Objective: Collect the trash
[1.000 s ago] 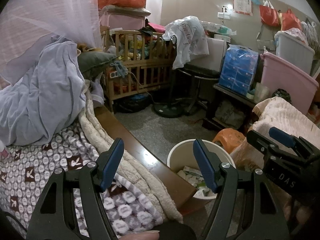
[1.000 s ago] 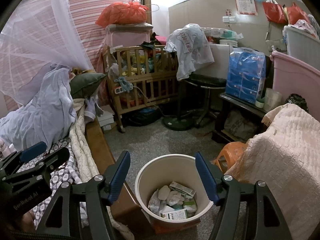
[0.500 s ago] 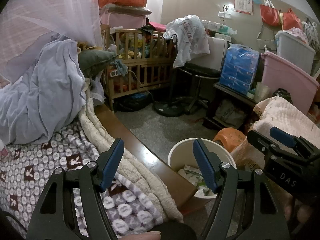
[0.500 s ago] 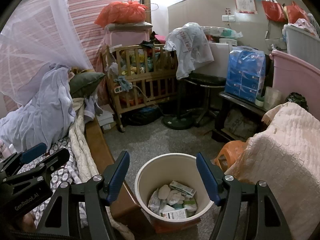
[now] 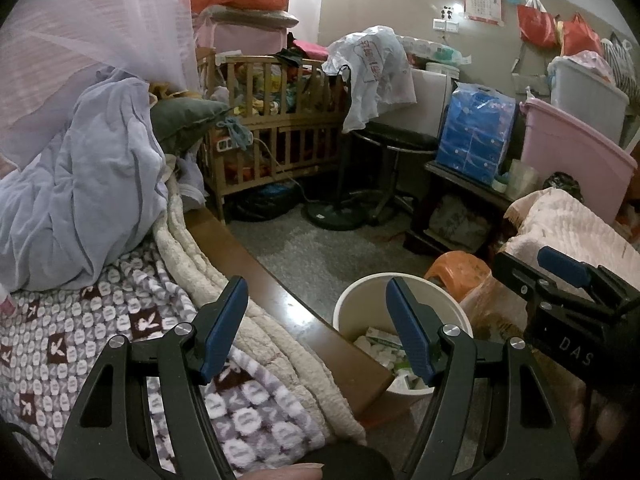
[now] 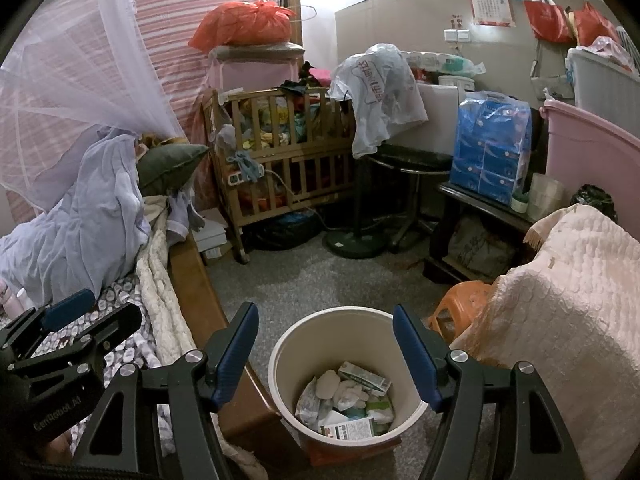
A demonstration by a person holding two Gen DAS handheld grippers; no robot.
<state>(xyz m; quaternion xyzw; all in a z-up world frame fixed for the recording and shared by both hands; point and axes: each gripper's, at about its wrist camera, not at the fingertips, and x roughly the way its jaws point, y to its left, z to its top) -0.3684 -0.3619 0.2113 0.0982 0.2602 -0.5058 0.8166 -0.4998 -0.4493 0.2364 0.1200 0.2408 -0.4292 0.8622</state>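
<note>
Now over the trash bin, both grippers spread and holding nothing.

Left gripper (image 5: 316, 332) poised with fingers wide apart above the wooden bed rail (image 5: 280, 300), beside the patterned blanket (image 5: 80, 340); right gripper (image 6: 325, 352) likewise wide apart, framing the white trash bin (image 6: 316, 344) directly below. Bin standing on the grey floor, touching the bed rail on one side and close to an orange stool (image 6: 460, 304) and a draped pink quilt (image 6: 568, 304) on the other. Inside the bin: crumpled tissues and small cartons (image 6: 352, 400), heaped at the bottom. Farther back, a wooden crib (image 6: 280, 152) stuffed with clothes, and a blue pack of tissue (image 6: 490, 144) on a dark low table.
</note>
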